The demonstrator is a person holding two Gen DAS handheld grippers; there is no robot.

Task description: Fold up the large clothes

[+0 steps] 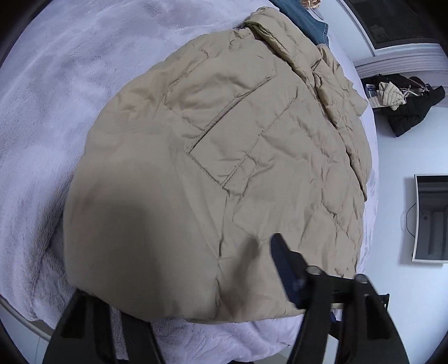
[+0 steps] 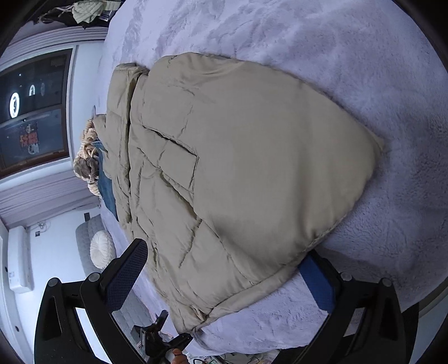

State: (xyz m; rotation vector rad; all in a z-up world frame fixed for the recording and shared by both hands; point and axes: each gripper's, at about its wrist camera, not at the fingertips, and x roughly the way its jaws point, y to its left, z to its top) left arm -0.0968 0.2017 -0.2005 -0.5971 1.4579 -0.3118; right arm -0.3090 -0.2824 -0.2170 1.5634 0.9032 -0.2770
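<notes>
Beige jacket [image 1: 212, 156]: quilted and puffy, it lies folded on the blanket, with both grippers at its near hem.
Left gripper [image 1: 179, 282]: one dark finger [image 1: 282, 268] lies on top of the jacket's near hem and the other is hidden under the hem; the jaws are part-way together with the hem between them, and I cannot tell whether the pads press on it.
Right gripper [image 2: 224, 268]: its jaws stand wide apart around the jacket's near corner, the left finger [image 2: 126, 274] clear beside the jacket and the blue-padded right finger [image 2: 316, 282] just under the edge, not clamped.
Blanket [image 1: 56, 98]: pale lilac and fluffy, it spreads under the jacket and on all sides of it.
Pocket [image 1: 224, 112]: a stitched patch sits on the jacket's upper face, past the smooth near part.
Jeans [image 1: 305, 19]: blue denim lies beyond the jacket's far end.
Dark clothes [image 1: 406, 103]: a heap lies off the blanket, well apart from the jacket.
</notes>
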